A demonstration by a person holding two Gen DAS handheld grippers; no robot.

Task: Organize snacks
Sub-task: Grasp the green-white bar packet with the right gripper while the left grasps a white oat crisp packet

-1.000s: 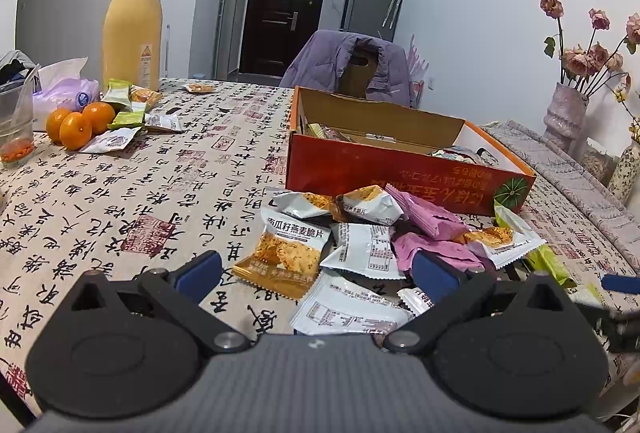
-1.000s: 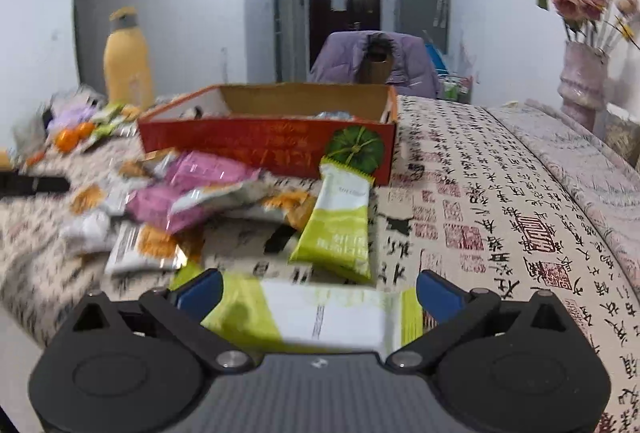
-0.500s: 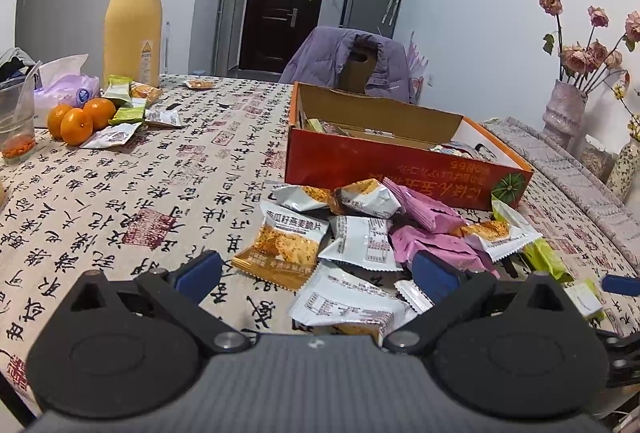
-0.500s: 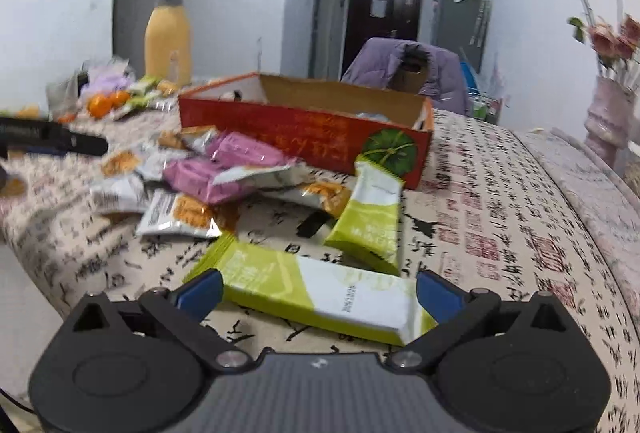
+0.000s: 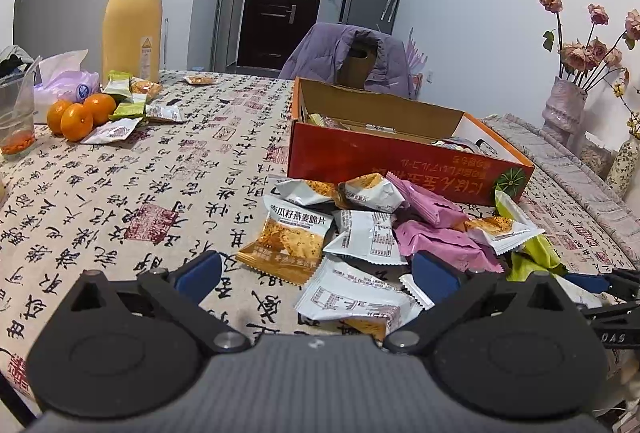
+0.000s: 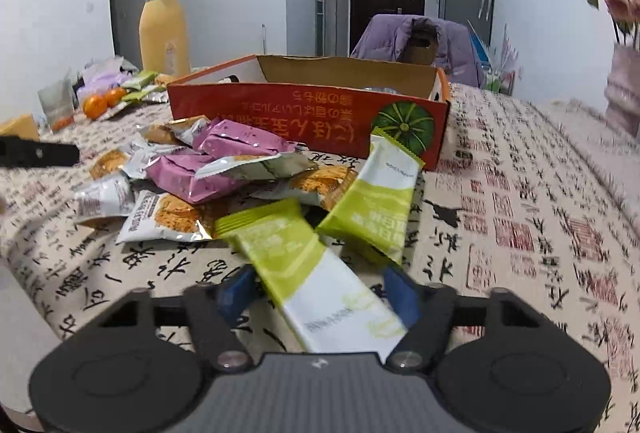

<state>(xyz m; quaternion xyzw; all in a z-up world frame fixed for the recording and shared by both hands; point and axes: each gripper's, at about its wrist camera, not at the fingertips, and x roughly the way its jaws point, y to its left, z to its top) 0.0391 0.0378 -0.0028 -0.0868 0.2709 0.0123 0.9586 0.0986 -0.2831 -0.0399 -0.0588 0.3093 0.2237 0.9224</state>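
Closing in on a long lime-green and white snack bar wrapper (image 6: 320,289), the right claw (image 6: 320,293) is bringing its blue pads together, with the bar lying slantwise between them at the near edge of the bench (image 6: 520,193); contact isn't clear yet, so call it still apart. Over on the left, a tall yellow bottle with a grey cap (image 5: 132,17) stands far back beside three oranges (image 5: 76,115) and a clear plastic cup (image 5: 16,121) holding something orange and grainy. Sliding right, the left claw (image 5: 316,273) hangs wide open and empty over the loose heap of silver, orange and pink snack packets (image 5: 360,229), likely waiting its turn. Behind that heap sits the open orange cardboard box with the pumpkin picture (image 6: 308,121), and the packets crowd its near wall, handy for dropping in. A few wrapped snacks already show inside; how full it is cannot be told. Just right of the held bar, a second lime-green bar wrapper (image 6: 380,201) leans against the box corner. Far right, a mauve vase of dried roses (image 5: 564,109).
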